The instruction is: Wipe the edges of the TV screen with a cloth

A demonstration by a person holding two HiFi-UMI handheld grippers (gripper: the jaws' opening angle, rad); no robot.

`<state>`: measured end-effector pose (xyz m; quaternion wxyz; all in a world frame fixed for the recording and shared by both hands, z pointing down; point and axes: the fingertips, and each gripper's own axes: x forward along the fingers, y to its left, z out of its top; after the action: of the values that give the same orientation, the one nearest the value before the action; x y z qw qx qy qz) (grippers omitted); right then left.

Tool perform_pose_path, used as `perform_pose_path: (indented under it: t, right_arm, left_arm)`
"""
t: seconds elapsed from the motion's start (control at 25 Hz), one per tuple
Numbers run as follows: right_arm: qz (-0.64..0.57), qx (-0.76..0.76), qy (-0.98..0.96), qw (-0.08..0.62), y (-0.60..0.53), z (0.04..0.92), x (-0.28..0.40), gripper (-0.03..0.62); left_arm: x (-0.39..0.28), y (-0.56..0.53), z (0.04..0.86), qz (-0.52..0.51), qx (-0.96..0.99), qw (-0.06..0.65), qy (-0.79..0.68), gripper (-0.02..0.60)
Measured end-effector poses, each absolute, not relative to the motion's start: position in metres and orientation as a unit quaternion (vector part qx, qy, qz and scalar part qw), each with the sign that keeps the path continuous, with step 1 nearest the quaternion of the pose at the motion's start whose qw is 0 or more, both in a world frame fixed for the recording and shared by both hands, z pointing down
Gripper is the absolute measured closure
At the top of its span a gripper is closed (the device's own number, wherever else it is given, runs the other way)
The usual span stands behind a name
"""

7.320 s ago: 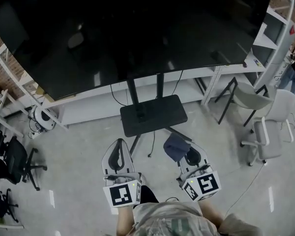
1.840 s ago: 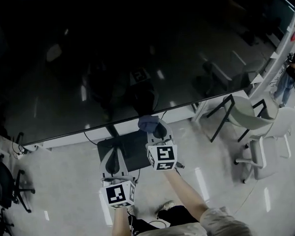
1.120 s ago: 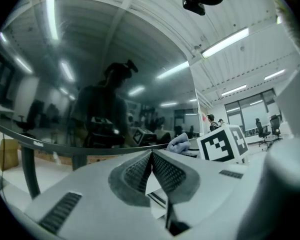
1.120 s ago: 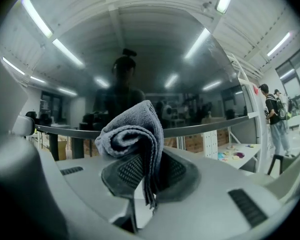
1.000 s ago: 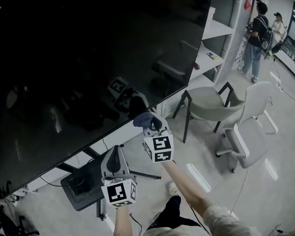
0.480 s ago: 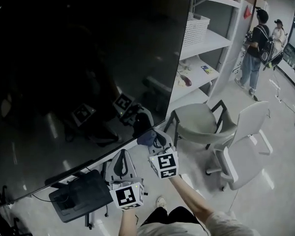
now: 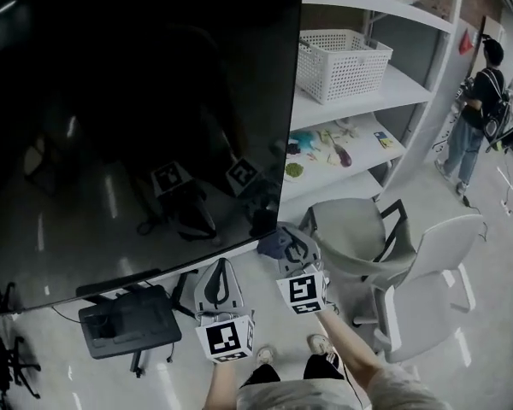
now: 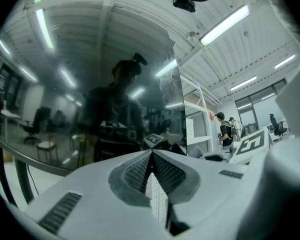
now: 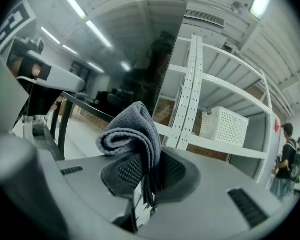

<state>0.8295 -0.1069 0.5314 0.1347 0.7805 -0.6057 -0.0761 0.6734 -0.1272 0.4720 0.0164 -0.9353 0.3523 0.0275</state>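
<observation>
- A large dark TV screen (image 7: 137,118) is seen above a grey floor (image 7: 60,374), with white shelves (image 7: 359,88) and two chairs (image 7: 352,229) to its right.
- The cloth (image 9: 132,134) is clamped in the right hand-held gripper (image 7: 292,248), just beside the TV screen's lower right corner.
- The left hand-held gripper (image 8: 151,154) is shown with its jaws together and empty only in its own view.

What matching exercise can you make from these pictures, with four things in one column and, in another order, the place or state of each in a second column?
Things
1. cloth
2. left gripper
3. basket
4. TV

Place or state
A. on a shelf
B. shut, with nothing in it
C. dark, with reflections
D. clamped in the right gripper

Pairs: 1-D, 2-B, 3-A, 4-C
</observation>
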Motion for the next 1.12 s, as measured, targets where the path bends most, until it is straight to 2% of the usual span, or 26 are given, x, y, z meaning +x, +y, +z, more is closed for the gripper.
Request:
perform_pose_path:
  t: [0.28,0.6,0.92,1.12]
  right_arm:
    - [-0.249,0.670,-0.663,0.221,-0.096,0.481,0.827,0.545]
    - [-0.391,0.561,-0.706,0.182,-0.084,0.381,0.803,0.545]
    - [-0.429,0.558,-0.699,0.128,-0.085,0.306,0.801,0.545]
    - [-0.461,0.535,-0.697,0.122,-0.083,0.260,0.799,0.545]
  left_arm:
    - [0.702,-0.104,0.480,0.010,-0.897,0.014,0.442,0.566]
    - [0.728,-0.070,0.435,0.037,-0.854,0.048,0.516,0.566]
    - [0.719,-0.058,0.357,0.065,-0.834,0.076,0.542,0.566]
    - [0.724,-0.058,0.304,0.077,-0.834,0.117,0.534,0.566]
